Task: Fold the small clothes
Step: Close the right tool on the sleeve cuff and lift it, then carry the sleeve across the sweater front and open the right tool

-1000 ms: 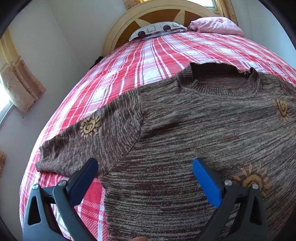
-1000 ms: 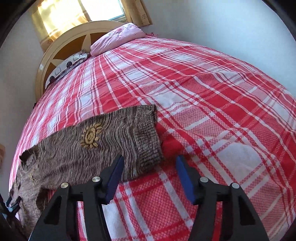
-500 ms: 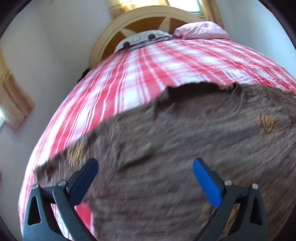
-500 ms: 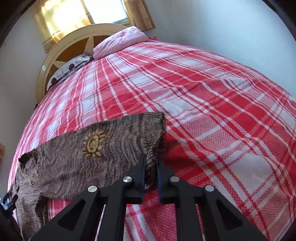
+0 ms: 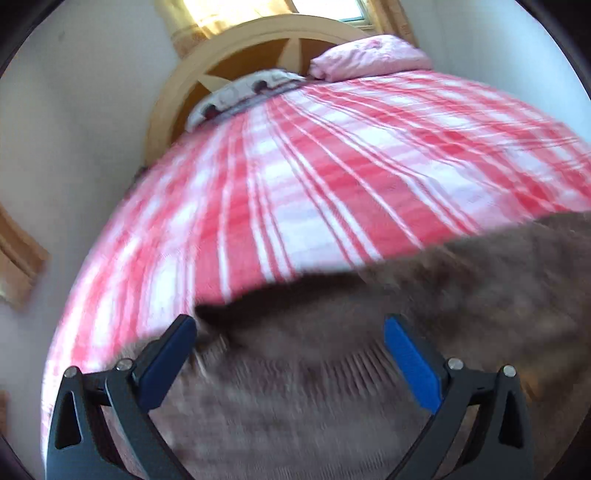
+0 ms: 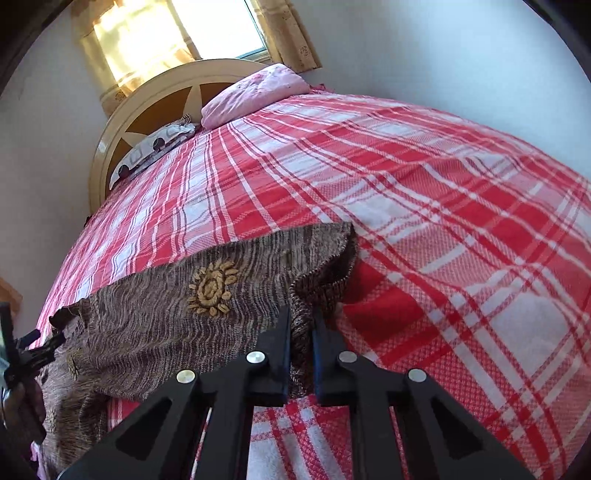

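A brown knitted sweater [image 6: 155, 317] with tan sun patterns lies on a red and white plaid bed [image 6: 424, 206]. My right gripper [image 6: 302, 332] is shut on the cuff [image 6: 325, 269] of the sweater's sleeve and holds it slightly lifted off the bed. My left gripper [image 5: 291, 354] is open, with its blue pads over the sweater's collar area [image 5: 332, 325]; this view is blurred by motion. The left gripper also shows at the far left edge of the right wrist view [image 6: 22, 354].
A pink pillow [image 6: 255, 92] and a patterned pillow [image 6: 155, 147] lie at the headboard [image 6: 122, 125]. White walls stand left and right of the bed. A curtained window [image 6: 177, 33] is behind the headboard.
My right gripper closed on the sleeve cuff and raised it. My left gripper moved forward over the sweater toward the collar, staying open.
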`<state>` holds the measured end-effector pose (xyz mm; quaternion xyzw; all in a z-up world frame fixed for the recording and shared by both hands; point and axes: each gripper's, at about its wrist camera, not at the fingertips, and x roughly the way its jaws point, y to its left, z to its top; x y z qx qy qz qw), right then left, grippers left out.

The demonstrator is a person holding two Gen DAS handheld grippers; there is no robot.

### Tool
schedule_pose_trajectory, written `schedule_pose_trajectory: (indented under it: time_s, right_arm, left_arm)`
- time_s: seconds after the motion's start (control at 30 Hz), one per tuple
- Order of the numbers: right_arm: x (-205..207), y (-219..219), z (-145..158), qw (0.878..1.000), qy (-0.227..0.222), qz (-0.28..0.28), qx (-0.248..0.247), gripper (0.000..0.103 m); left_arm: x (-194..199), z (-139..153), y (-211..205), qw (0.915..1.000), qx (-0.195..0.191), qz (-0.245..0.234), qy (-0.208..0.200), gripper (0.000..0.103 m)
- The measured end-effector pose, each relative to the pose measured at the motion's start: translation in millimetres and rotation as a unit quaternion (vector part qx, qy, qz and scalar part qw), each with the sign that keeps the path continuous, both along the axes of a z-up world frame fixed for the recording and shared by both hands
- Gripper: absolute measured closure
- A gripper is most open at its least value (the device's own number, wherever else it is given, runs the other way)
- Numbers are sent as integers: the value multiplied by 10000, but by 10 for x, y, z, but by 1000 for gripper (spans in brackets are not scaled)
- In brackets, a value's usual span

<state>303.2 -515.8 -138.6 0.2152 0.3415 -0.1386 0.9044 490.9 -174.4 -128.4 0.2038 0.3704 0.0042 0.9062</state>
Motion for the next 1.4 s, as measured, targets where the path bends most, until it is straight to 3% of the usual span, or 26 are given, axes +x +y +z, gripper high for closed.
schedule_pose_trajectory:
  time_s: [0.07, 0.13, 0.3, 0.57, 0.73, 0.87, 1.03, 1.4]
  right_arm:
    - [18, 70, -18, 9998, 13, 50, -212, 94]
    - [39, 120, -11, 9993, 36, 101, -356, 94]
    - [21, 86, -23, 9995, -44, 127, -270, 94]
    - [20, 91, 15, 9994, -33, 109, -327, 94]
    - [-1, 216, 278, 9973, -179, 179, -692, 94]
    - [37, 354, 466, 9948, -290, 288, -932, 94]
    - [88, 665, 704, 9918, -575, 574, -988, 94]
    - [227, 1939, 1138, 9704, -1104, 1842, -1109, 94]
  left_arm:
    - [226, -37, -30, 9988, 365, 255, -198, 0]
    - [520, -68, 6, 9964, 571, 616, -107, 0]
    - [762, -43, 141, 9945, 447, 946, 108, 0]
    - [65, 300, 410, 9971, -434, 626, -50, 0]
    - [-539, 503, 587, 9935, -1128, 173, 25, 0]
    - [-972, 721, 798, 9855, -1685, 65, -188, 0]
    - [-1371, 926, 1104, 9670, -2535, -9, -268, 0]
    - [-1875, 802, 1147, 9546, -2964, -276, 119, 0]
